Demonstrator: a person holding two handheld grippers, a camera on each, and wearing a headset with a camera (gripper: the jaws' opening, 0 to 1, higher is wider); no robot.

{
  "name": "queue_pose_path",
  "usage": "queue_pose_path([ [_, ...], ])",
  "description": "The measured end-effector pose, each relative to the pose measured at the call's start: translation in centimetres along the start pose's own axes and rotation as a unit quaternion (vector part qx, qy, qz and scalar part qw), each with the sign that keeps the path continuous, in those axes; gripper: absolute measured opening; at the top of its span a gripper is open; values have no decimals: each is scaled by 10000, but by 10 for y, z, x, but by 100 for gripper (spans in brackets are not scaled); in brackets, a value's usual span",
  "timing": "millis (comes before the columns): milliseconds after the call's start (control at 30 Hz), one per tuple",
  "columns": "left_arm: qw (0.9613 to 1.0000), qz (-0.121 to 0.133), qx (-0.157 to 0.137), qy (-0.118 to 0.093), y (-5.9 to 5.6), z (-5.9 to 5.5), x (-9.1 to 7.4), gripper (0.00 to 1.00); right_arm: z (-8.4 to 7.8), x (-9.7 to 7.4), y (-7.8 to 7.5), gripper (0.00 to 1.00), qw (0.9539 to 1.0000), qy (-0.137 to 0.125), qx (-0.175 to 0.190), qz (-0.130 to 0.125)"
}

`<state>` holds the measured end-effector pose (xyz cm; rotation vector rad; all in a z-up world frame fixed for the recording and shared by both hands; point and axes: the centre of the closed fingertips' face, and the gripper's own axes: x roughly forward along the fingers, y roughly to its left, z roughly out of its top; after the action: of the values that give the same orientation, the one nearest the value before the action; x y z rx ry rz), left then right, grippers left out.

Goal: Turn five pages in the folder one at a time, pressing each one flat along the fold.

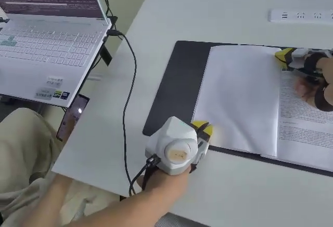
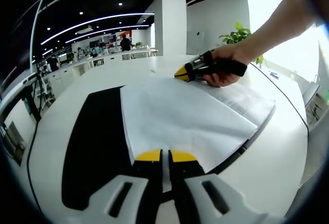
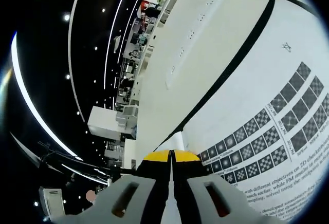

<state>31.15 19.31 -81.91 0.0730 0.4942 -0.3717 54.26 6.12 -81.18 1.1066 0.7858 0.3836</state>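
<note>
Head view: we are resting the left gripper (image 1: 204,129), jaws together, at the corner of the blank page (image 1: 239,97). The right gripper (image 3: 170,156), jaws together and empty, is touching the printed page (image 3: 267,131).

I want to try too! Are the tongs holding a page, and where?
Cannot tell. Both are shut: left tongs at the near edge of the blank page, right tongs at its far edge by the fold.

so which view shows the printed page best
The right gripper view: the printed page sits close, with checkerboard figures and text lines sharp. The head view catches it at the right edge, text blurred; the left gripper view shows it far off, partly under a hand.
</note>
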Motion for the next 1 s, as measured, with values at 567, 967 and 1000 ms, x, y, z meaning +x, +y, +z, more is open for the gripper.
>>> queue_pose_path([
  [567, 10000, -1, -33, 2, 1, 0, 1, 1, -47, -40, -2, 0, 9981, 577, -173, 110],
  [967, 10000, 15, -37, 35, 1, 0, 0, 1, -100, -90, -5, 0, 9929, 1147, -2, 330],
  [1000, 10000, 16, -34, 36, 1, 0, 0, 1, -111, -95, -5, 0, 9912, 1281, -71, 334],
])
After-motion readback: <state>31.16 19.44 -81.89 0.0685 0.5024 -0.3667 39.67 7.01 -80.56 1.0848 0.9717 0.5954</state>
